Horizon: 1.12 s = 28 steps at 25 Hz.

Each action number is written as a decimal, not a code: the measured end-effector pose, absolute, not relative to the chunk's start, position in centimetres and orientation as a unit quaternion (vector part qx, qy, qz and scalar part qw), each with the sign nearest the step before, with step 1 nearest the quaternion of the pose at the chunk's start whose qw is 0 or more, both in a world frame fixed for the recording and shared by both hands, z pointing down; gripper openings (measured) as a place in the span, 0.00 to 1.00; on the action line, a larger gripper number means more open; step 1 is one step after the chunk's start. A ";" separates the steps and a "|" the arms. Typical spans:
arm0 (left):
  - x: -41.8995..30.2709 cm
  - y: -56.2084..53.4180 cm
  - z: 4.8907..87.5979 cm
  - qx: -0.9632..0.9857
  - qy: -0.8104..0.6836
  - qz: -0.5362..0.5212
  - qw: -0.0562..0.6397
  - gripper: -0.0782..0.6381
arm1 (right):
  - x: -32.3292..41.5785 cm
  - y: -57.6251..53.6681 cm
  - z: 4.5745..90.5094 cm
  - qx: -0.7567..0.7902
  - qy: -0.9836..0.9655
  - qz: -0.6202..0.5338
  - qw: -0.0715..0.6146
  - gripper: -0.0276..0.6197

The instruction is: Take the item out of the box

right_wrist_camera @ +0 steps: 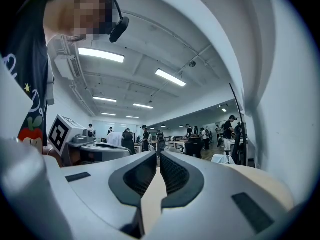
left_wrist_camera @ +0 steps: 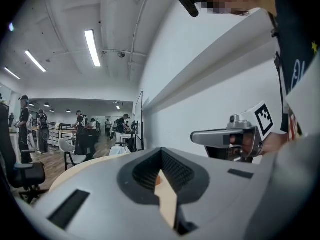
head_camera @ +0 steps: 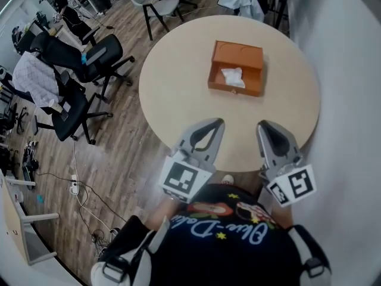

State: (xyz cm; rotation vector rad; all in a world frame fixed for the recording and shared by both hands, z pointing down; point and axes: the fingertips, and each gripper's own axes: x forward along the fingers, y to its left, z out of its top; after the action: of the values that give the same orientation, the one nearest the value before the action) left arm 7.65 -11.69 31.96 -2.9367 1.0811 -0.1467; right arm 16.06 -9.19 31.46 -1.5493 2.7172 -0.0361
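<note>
Both held low over the near edge of the round surface (head_camera: 178, 94), the left gripper (head_camera: 219, 123) and right gripper (head_camera: 262, 124) point forward side by side, jaws pressed together and empty. Well apart from them sits the open orange box (head_camera: 237, 55), a crumpled white item (head_camera: 233, 77) inside. Office chairs (head_camera: 83, 58) crowd the wooden floor (head_camera: 119, 136).

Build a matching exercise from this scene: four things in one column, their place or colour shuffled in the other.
1. box
2. white item
3. left gripper
4. office chair

A. black, on the wooden floor
B. above the near edge of the table
C. orange, open-topped, on the round table
D. lying inside the box

Pairs: 1-C, 2-D, 3-B, 4-A
</note>
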 end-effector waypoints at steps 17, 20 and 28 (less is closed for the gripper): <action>10.5 -15.9 33.1 -0.928 0.368 -0.059 -0.008 0.09 | 20.0 -14.0 32.9 -0.491 0.871 -0.020 -0.013 0.04; 10.2 -17.4 33.2 -0.927 0.371 -0.061 -0.010 0.09 | 20.2 -15.7 33.4 -0.489 0.872 -0.011 -0.023 0.06; 8.9 -22.4 33.7 -0.925 0.373 -0.070 -0.016 0.09 | 19.7 -21.1 34.7 -0.503 0.862 -0.018 -0.055 0.06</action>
State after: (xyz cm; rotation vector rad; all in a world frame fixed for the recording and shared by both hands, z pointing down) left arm 8.89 -22.42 33.69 -2.9375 1.1829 -0.2210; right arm 19.73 -21.13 34.69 -1.6375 2.8078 -0.0595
